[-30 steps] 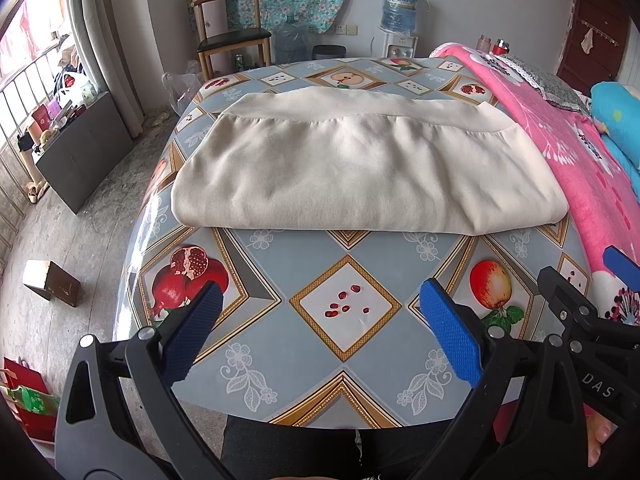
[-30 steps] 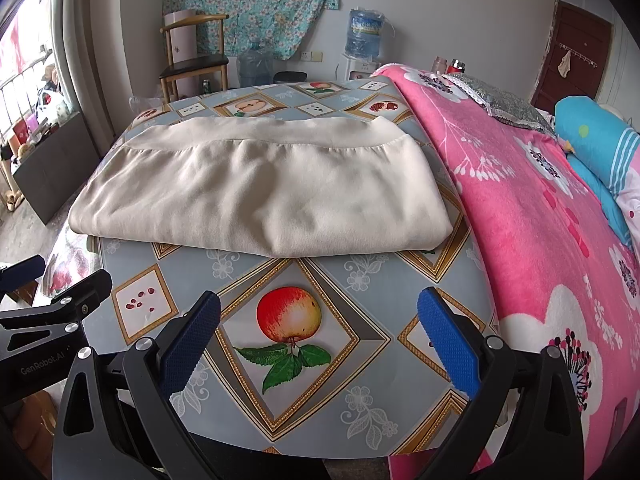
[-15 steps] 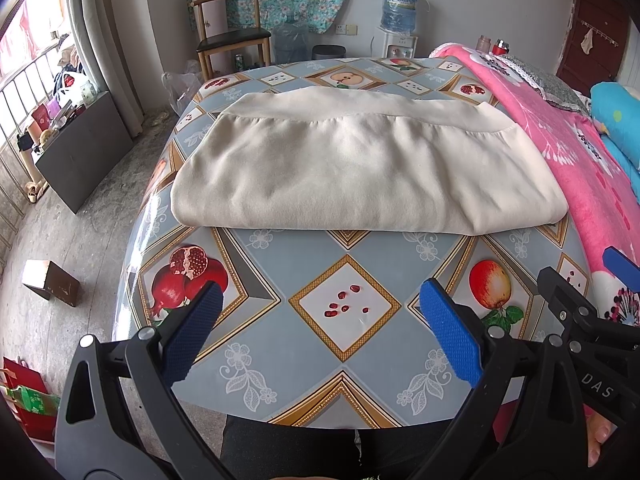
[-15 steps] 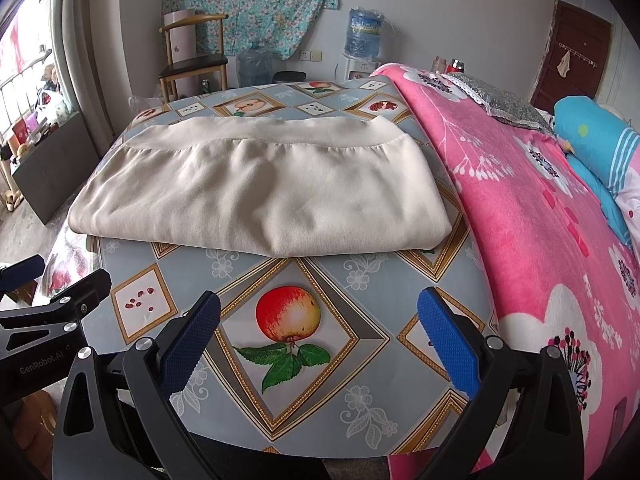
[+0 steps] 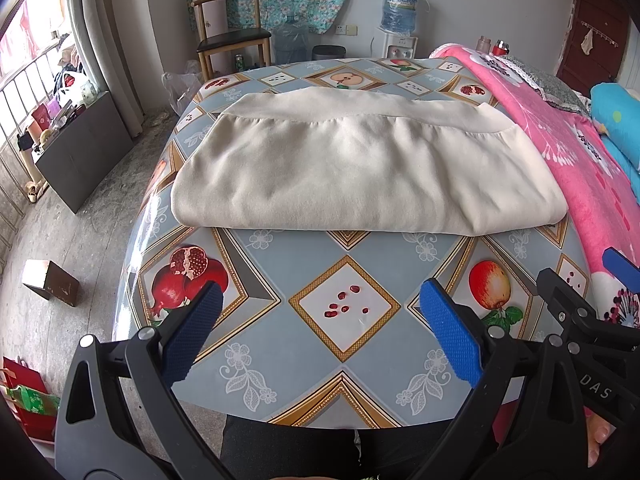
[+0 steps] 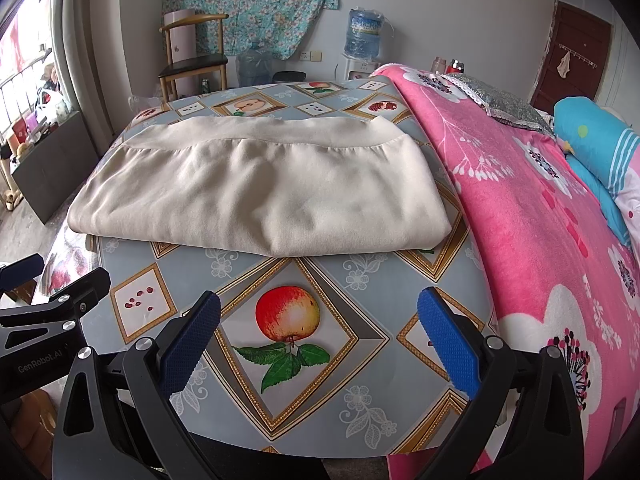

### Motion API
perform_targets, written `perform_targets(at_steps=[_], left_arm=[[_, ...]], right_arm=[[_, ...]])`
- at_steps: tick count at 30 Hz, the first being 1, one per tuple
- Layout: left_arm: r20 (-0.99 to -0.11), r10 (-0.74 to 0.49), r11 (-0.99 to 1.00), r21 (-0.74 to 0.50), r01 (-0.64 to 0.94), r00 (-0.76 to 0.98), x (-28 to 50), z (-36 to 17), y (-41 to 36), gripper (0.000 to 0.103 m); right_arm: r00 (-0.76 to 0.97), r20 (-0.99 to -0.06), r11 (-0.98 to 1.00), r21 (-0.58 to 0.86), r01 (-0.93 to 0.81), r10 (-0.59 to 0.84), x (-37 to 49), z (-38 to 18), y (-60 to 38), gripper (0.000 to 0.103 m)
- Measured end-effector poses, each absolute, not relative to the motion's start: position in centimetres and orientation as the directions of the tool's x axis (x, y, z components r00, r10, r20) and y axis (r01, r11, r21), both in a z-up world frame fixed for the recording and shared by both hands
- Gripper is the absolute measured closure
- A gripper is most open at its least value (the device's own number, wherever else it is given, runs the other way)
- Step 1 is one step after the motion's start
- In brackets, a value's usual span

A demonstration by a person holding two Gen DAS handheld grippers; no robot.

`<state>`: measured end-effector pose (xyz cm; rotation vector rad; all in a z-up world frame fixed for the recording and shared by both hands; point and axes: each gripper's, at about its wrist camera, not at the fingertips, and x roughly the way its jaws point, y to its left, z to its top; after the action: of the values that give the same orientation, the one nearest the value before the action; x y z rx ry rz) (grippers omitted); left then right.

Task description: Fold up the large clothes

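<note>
A large cream garment lies folded into a wide rectangle on the fruit-patterned table, with its ribbed hem along the far side. It also shows in the right wrist view. My left gripper is open and empty, held above the table's near edge, well short of the garment. My right gripper is open and empty beside it, over the apple print. Each gripper shows at the edge of the other's view.
A bed with a pink flowered blanket abuts the table's right side, with a blue pillow on it. A wooden chair and water bottles stand behind the table. A brown box sits on the floor at left.
</note>
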<state>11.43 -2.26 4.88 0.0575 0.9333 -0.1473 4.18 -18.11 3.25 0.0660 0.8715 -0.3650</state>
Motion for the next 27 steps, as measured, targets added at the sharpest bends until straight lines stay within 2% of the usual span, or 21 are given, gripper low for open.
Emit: perform_targets(at_steps=[27], left_arm=[[-0.804, -0.103, 0.988, -0.016, 0.151, 0.586, 11.42, 4.92, -2.16, 0.008]], right_arm=[[0.585, -0.759, 0.937, -0.092, 0.338, -0.286, 4.22, 3.24, -18.02, 0.007]])
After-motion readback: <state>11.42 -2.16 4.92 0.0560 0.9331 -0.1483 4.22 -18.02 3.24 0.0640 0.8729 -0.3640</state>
